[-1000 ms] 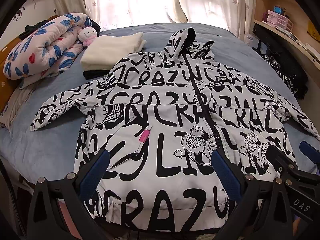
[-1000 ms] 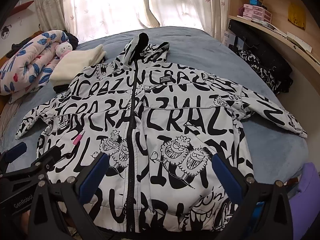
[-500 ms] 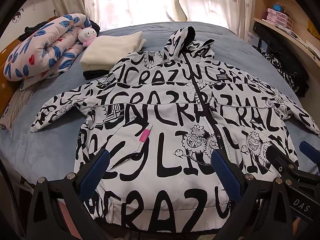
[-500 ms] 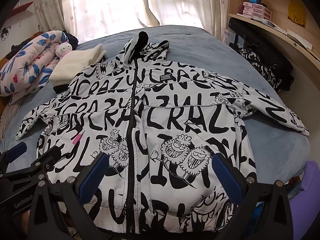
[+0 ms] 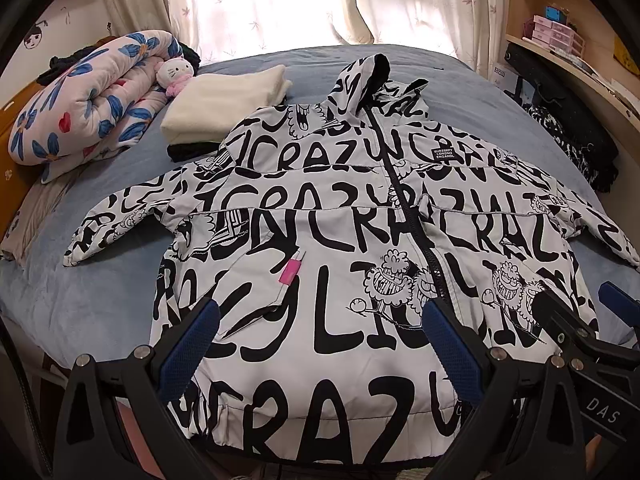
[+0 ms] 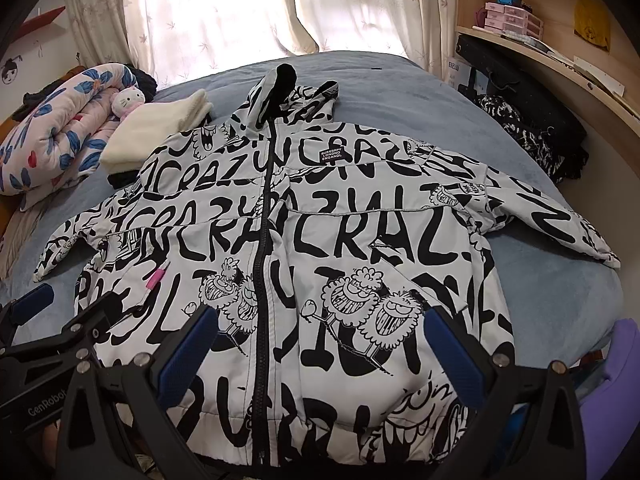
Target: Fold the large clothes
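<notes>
Black-and-white lettered jacket [image 5: 320, 240] spread flat, front up and zipped, across the blue bed [image 5: 100, 304], hood toward the window, hem at the near edge. Both sleeves angled outward, cuffs short of the bed's sides, with bare blue cover beyond each. Clear strip of bedding past the hood as well. Left gripper [image 5: 320, 344] spread wide above the hem's left half, holding nothing. Right gripper [image 6: 320, 344] equally wide above the right half, also empty; 2 blue pads on each. Crowding the far left corner: rolled floral quilt [image 5: 88, 92], plush toy [image 5: 174, 76], folded cream blanket [image 5: 228, 100] just beside the jacket's shoulder. Along the right: wooden shelf [image 6: 560, 64] and dark clutter [image 6: 532, 128]. Hem's lowest edge hidden behind the gripper frames; purple item [image 6: 616, 392] cut off at bottom right, unidentifiable.
</notes>
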Tool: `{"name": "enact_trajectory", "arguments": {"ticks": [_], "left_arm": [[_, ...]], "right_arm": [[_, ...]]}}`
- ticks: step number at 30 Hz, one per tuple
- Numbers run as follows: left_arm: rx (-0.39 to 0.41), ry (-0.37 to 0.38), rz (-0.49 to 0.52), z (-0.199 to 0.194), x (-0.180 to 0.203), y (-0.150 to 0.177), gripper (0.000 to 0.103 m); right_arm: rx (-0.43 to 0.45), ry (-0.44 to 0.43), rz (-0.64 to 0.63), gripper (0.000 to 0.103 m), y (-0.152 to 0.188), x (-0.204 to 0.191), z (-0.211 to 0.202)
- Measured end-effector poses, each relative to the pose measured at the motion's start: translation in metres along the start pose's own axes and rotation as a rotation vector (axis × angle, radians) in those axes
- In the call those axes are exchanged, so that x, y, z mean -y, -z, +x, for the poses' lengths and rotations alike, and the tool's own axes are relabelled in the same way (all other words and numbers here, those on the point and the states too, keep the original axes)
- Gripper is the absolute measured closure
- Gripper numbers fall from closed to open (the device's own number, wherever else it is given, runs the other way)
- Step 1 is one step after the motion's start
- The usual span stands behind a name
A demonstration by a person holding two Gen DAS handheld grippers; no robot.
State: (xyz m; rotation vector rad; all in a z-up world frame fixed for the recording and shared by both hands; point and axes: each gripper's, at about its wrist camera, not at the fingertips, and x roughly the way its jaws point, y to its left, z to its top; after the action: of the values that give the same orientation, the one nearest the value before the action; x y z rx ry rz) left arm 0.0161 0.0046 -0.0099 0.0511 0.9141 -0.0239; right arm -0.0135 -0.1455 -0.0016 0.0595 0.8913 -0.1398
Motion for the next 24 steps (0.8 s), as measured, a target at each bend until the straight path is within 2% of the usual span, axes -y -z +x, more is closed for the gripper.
{"name": "enact_trajectory", "arguments": {"ticks": [24], "left_arm": [[0.001, -0.003, 0.005, -0.0004, 0.0018, 0.0, 0.003]], "right_arm": [[0.001, -0.006, 0.004, 0.0, 0.0014, 0.0002, -0.0018]]}}
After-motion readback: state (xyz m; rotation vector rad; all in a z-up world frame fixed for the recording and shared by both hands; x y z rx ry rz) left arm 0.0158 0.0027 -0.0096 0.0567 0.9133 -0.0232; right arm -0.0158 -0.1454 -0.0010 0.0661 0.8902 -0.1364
